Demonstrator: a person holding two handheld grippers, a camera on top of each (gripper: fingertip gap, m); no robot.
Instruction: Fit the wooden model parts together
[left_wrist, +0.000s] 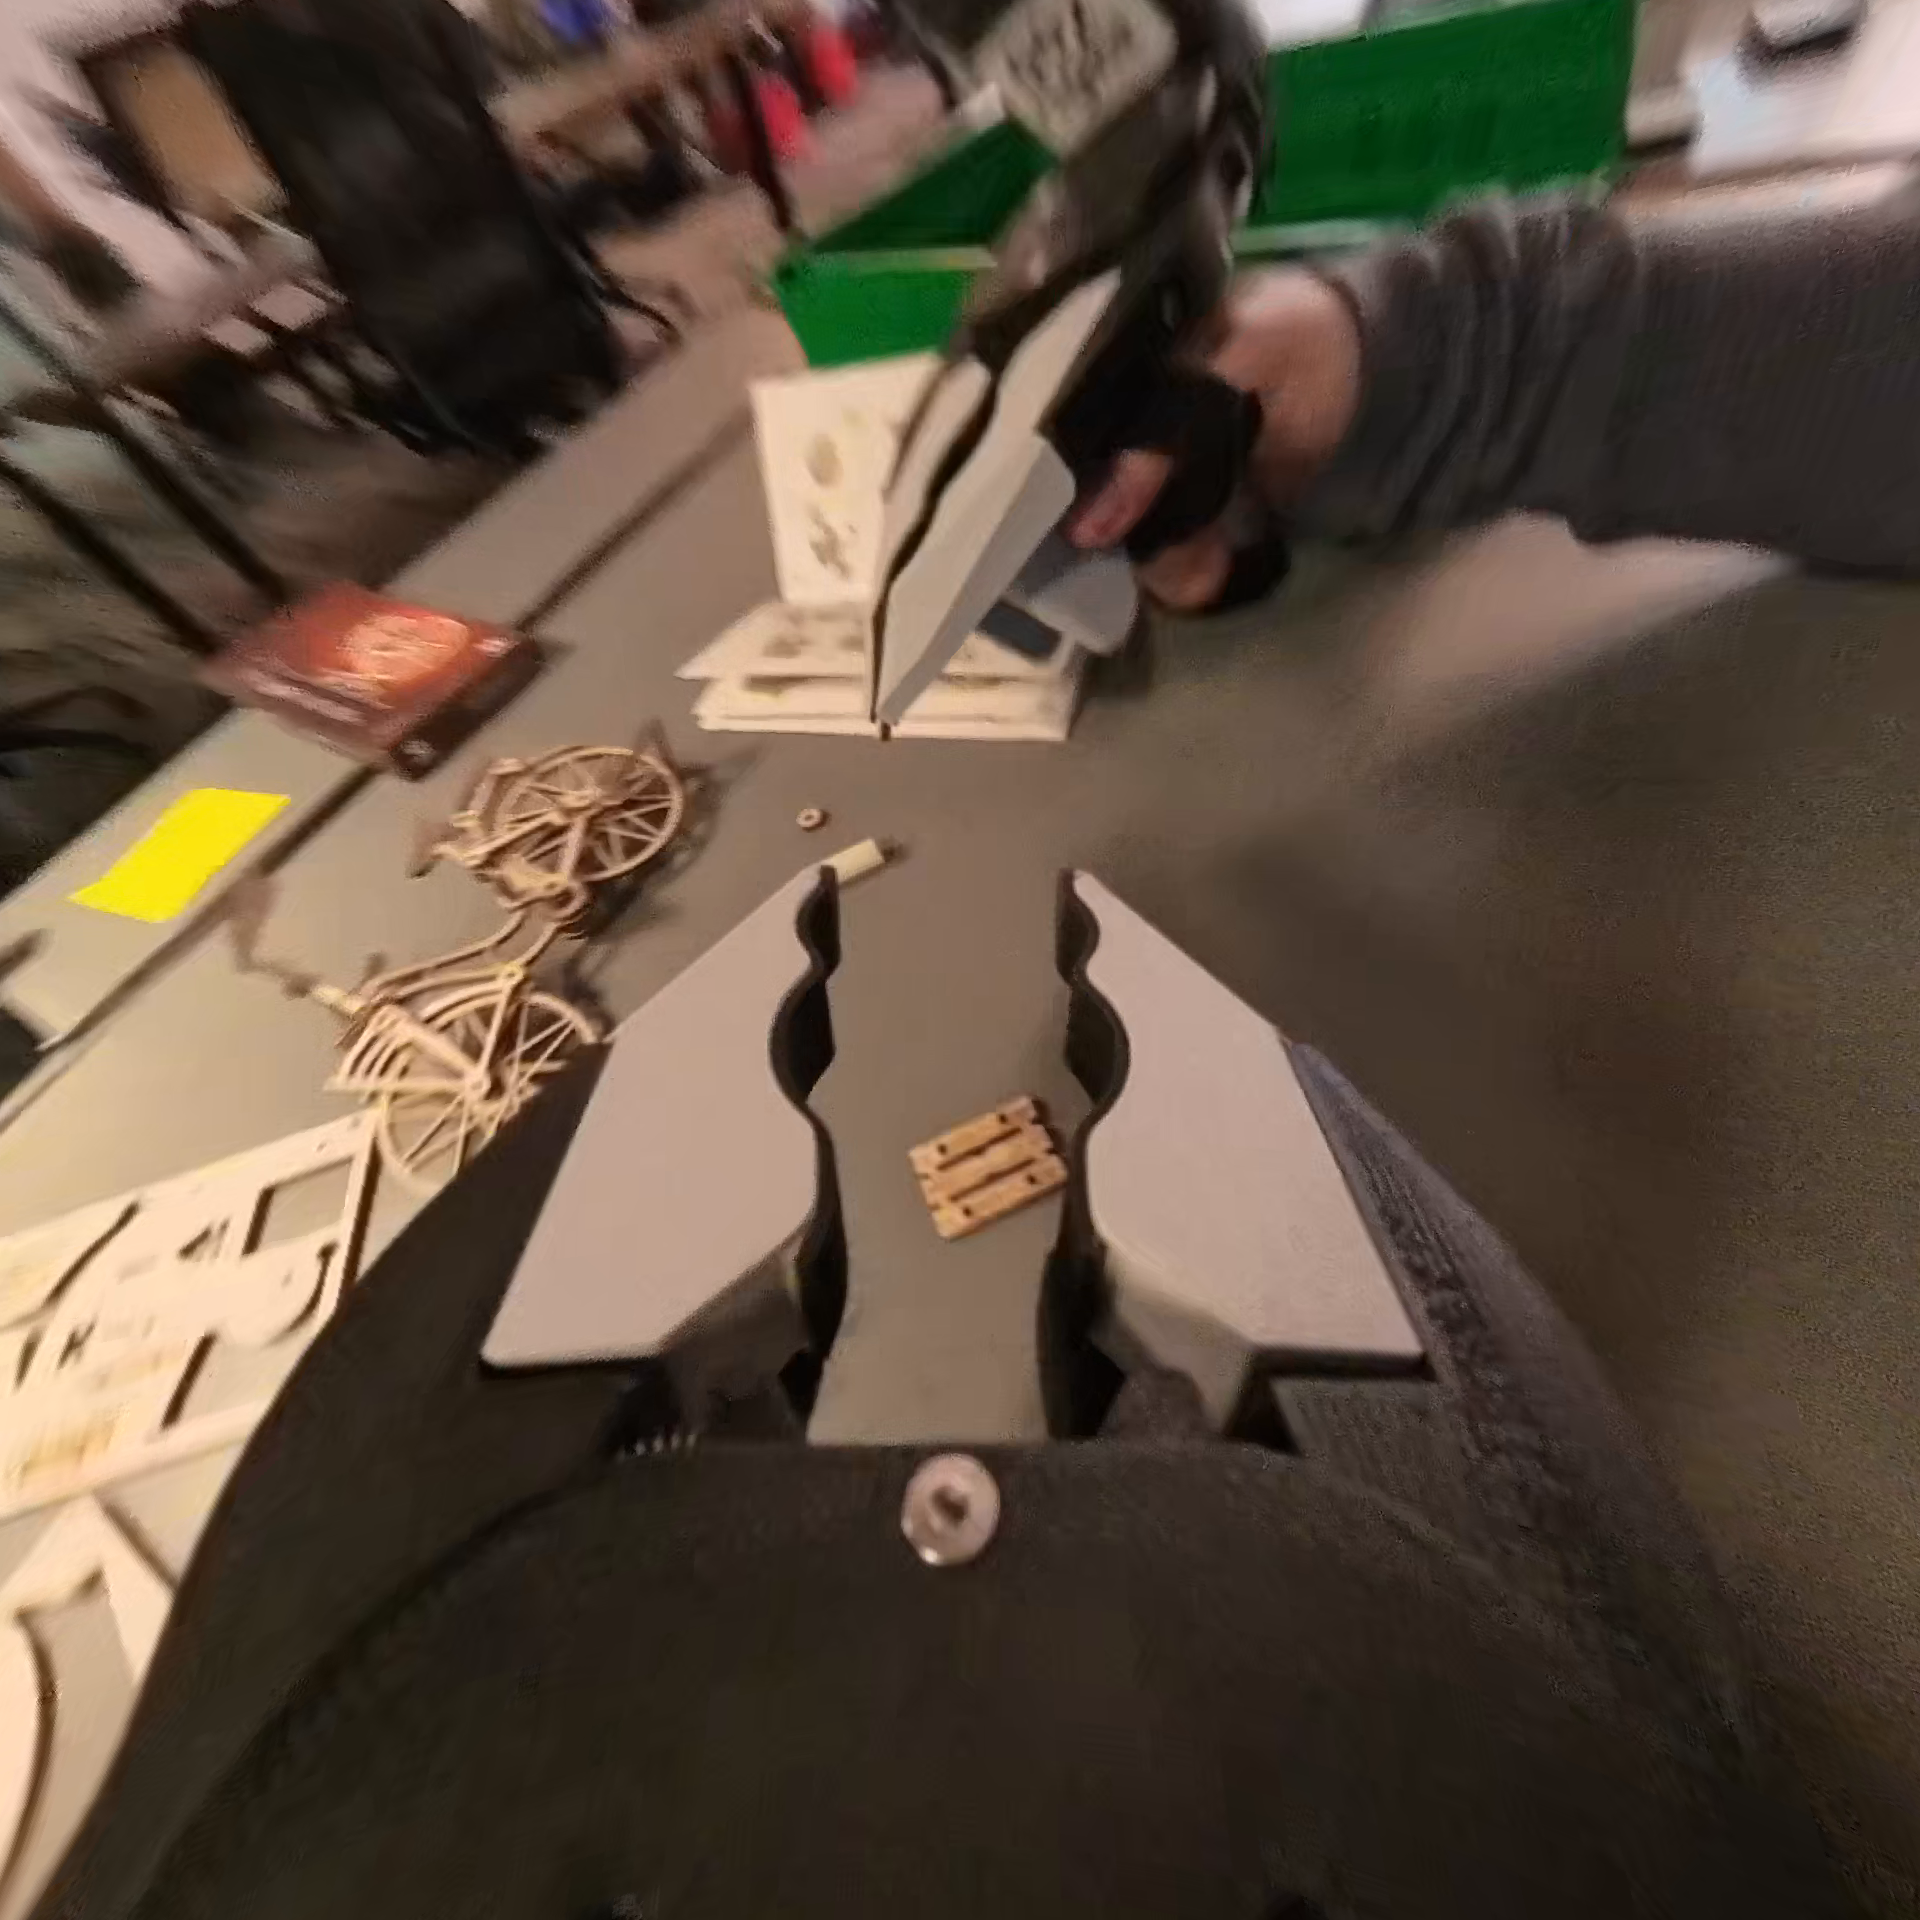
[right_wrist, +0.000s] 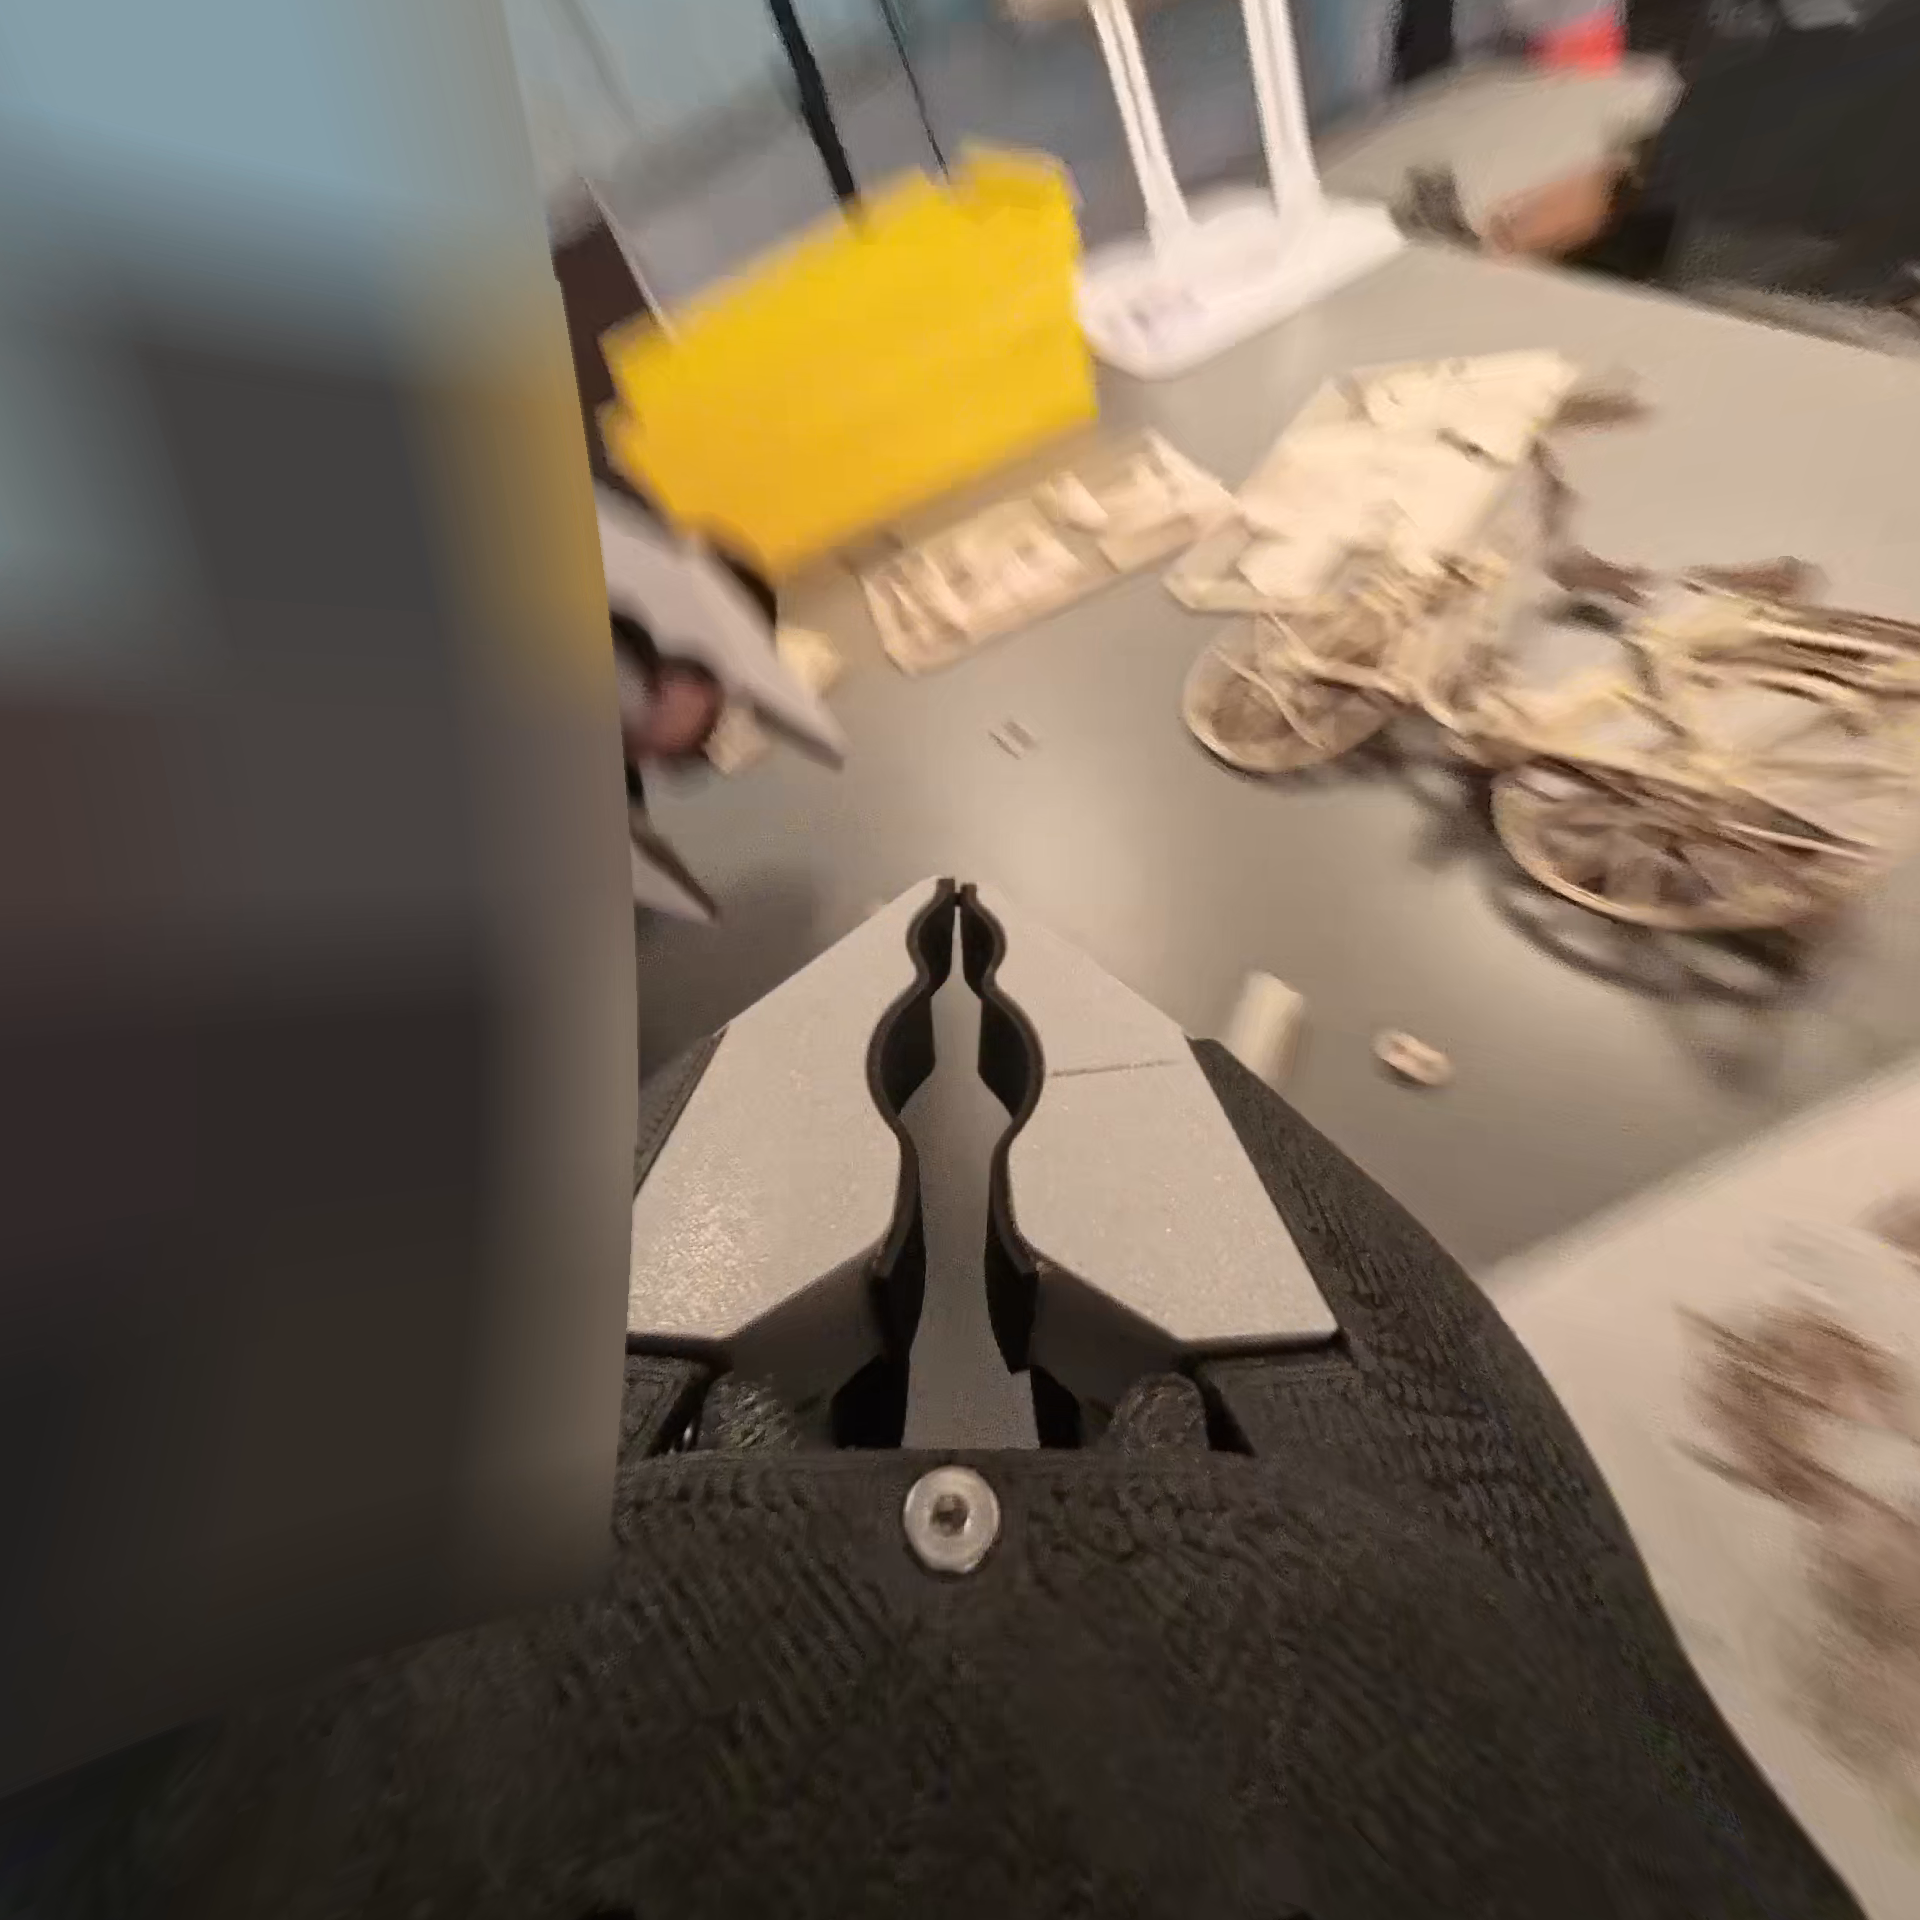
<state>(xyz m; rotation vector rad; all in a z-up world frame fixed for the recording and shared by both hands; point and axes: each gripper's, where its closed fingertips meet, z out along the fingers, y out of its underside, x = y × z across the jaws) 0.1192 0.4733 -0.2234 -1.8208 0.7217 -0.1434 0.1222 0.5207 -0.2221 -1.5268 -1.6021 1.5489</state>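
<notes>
My left gripper (left_wrist: 948, 883) is open and empty, low over the grey table. A small slatted wooden part (left_wrist: 989, 1166) lies flat on the table between its fingers, nearer the right one. A short wooden peg (left_wrist: 857, 860) and a small ring (left_wrist: 808, 818) lie just beyond the left fingertip. A wooden bicycle model (left_wrist: 509, 935) lies on its side to the left. My right gripper (right_wrist: 956, 888) is shut, with nothing visible between its tips. In the left wrist view the right gripper (left_wrist: 883, 717) points down beyond the peg. The right wrist view is blurred and shows the bicycle model (right_wrist: 1558, 748), peg (right_wrist: 1262, 1013) and ring (right_wrist: 1408, 1055).
Cut-out wooden sheets (left_wrist: 135, 1299) lie at the near left. A stack of part sheets (left_wrist: 831, 675) lies behind the right gripper. A green box (left_wrist: 904, 281), a dark red box (left_wrist: 374, 665) and a yellow note (left_wrist: 182, 852) sit farther off. A yellow box (right_wrist: 862, 364) and a white stand (right_wrist: 1226, 260) are at the back. About 6 cm separates my left fingertips from my right. The right tips stand about 15 cm off the bicycle model (right_wrist: 1558, 748). It is also in sight in the left wrist view (left_wrist: 571, 867).
</notes>
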